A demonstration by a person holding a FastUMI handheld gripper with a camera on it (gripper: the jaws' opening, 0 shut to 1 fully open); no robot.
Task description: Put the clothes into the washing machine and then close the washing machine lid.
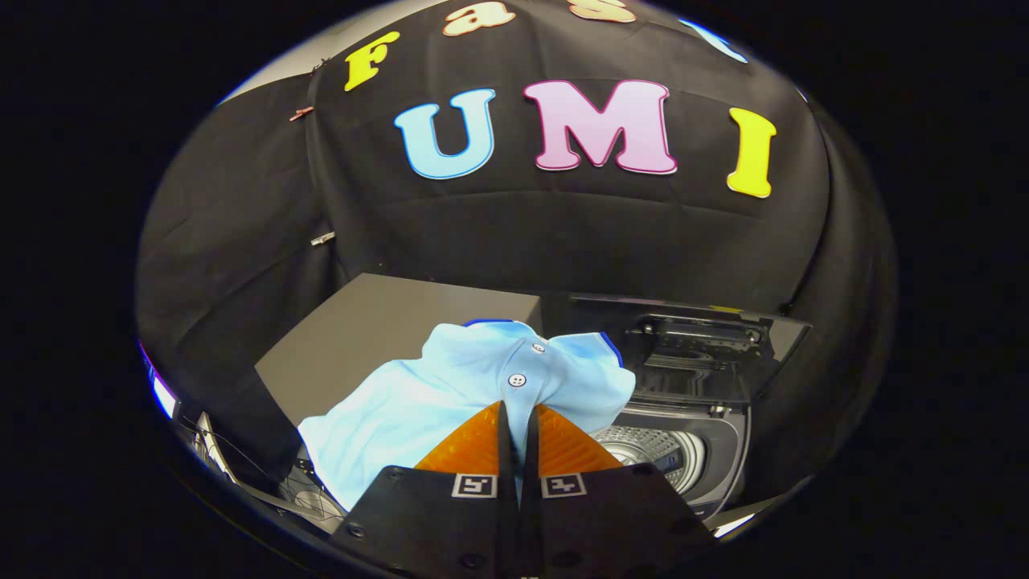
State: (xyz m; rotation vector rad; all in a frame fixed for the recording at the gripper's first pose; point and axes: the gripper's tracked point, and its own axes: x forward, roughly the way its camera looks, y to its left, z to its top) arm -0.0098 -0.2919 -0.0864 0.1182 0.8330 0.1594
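Note:
A light blue polo shirt (450, 386) with white buttons and a dark blue collar edge hangs from my gripper (517, 406), whose two fingers are shut on the cloth just below the button placket. The shirt drapes to the left of the fingers, lifted above the surfaces. To the right and below the fingers stands the washing machine (723, 450), its steel drum (655, 450) open to view. Its dark lid (699, 346) stands raised behind the opening.
A dark grey box or cabinet top (362, 338) lies behind the shirt to the left of the washer. A wire basket (309, 498) sits low on the left, partly hidden under the shirt. Black cloth walls close in all around.

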